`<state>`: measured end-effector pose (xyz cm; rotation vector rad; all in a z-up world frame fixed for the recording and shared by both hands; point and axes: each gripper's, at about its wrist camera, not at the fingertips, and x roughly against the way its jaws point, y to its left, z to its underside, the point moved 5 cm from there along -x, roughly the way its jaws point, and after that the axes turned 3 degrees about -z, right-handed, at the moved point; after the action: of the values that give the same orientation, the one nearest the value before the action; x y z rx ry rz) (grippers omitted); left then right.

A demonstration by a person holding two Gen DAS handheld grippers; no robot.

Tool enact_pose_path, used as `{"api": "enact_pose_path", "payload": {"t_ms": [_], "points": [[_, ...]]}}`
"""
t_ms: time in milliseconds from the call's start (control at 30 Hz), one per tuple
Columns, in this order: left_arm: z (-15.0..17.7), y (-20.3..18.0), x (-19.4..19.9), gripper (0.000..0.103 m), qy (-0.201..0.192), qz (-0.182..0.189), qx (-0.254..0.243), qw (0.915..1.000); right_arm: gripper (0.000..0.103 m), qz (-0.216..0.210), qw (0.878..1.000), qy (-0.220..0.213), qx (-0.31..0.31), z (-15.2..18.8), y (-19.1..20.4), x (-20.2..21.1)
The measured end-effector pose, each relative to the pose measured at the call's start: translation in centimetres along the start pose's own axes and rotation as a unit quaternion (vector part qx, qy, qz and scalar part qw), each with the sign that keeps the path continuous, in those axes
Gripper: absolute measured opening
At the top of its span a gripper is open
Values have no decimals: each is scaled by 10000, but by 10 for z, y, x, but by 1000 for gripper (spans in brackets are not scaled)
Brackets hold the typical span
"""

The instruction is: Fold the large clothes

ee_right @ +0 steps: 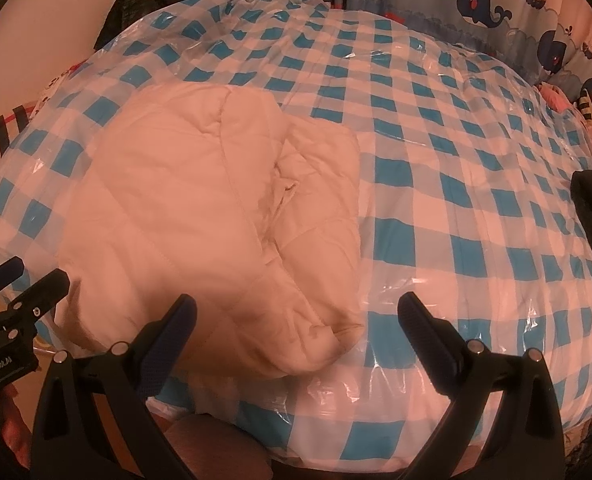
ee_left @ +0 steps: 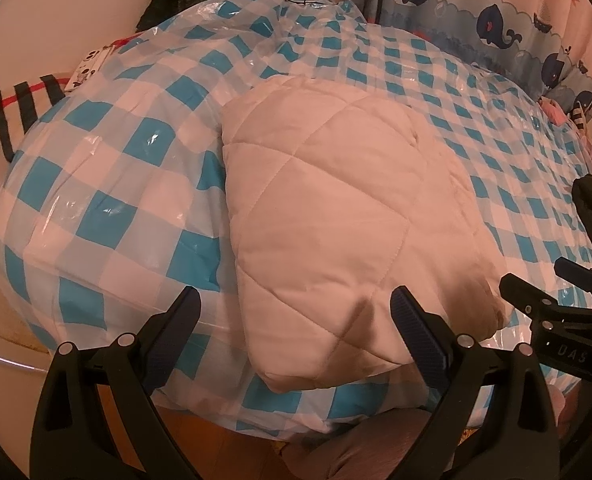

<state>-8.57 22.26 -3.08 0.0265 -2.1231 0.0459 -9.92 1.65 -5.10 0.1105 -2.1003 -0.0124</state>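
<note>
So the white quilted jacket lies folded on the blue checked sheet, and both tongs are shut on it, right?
Not quite. The jacket does lie folded on the checked sheet, but both wrist views show the left tongs and right tongs open, holding nothing.

"UAS" on right gripper (ee_left: 567, 280) body; "GenRobot.AI" on left gripper (ee_right: 24, 280) body.

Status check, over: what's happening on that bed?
Both grippers open, empty. White quilted garment folded on checkered cover. Nothing in the way.

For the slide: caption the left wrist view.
Open left gripper above a folded white quilted garment on the blue-checked plastic sheet.
</note>
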Motion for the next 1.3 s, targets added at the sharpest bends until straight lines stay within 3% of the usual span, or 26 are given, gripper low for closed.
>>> {"api": "enact_pose_path", "payload": {"t_ms": [500, 1300], "points": [[0, 6, -2, 92, 158, -58, 60, 9998, 97, -55, 10000, 33, -13, 0, 8, -2], [-8, 4, 2, 92, 61, -185, -29, 9998, 97, -82, 10000, 34, -23, 1, 8, -2]]}}
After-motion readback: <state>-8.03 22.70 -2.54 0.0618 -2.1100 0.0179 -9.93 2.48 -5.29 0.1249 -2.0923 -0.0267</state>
